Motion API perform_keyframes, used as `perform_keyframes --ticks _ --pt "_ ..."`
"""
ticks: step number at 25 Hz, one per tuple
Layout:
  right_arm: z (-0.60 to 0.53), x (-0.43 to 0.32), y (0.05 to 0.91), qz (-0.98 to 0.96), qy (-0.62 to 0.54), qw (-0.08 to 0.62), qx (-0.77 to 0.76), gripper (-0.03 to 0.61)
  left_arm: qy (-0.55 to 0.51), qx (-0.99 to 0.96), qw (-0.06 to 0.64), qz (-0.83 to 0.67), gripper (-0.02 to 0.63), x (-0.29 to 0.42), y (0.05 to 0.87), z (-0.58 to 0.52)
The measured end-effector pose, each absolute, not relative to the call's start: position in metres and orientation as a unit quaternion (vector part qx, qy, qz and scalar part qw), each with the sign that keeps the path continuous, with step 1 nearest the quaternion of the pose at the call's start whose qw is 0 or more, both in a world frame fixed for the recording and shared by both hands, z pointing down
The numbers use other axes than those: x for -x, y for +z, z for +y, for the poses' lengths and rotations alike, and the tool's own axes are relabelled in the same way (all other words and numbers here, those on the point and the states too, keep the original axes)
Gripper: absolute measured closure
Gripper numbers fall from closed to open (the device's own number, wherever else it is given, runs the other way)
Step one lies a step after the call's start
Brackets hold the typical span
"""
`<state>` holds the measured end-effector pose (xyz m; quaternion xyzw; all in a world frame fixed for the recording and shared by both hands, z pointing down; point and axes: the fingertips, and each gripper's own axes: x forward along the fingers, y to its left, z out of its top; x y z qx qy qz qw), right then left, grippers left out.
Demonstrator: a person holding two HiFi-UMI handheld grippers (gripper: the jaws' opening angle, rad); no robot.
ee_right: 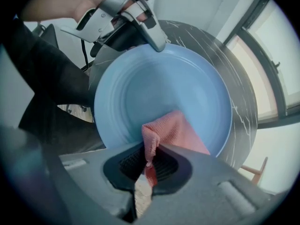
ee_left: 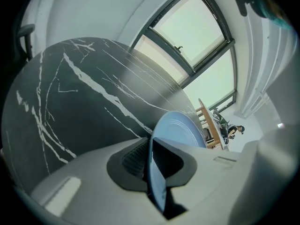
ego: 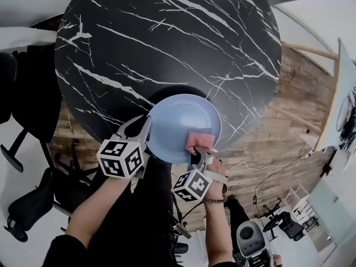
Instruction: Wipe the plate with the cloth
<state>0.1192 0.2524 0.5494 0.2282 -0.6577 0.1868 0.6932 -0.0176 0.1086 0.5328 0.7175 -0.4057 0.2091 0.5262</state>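
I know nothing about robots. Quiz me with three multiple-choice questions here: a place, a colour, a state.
1. Where is the cloth? A on the plate B on the floor C in a drawer
2. The plate's colour? A white B blue C green
3. The left gripper is? A open, empty B shut on the cloth C shut on the plate's rim
Answers: A, the right gripper holds it on the plate; B, blue in every view; C, the rim sits clamped between its jaws.
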Motion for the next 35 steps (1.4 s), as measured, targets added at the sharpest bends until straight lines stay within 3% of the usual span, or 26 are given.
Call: perform_keyframes --ticks 20,35 --pt "0.270 -0.055 0.550 -0.676 0.321 0.625 -0.223 0.557 0.183 -0.700 0.557 -0.408 0.567 0.018 0.533 0.110" --pt "0.250 -0.007 0.549 -0.712 0.322 0.595 -0.189 0.557 0.172 -0.703 0.563 -0.399 0.566 0.017 0.533 0.110"
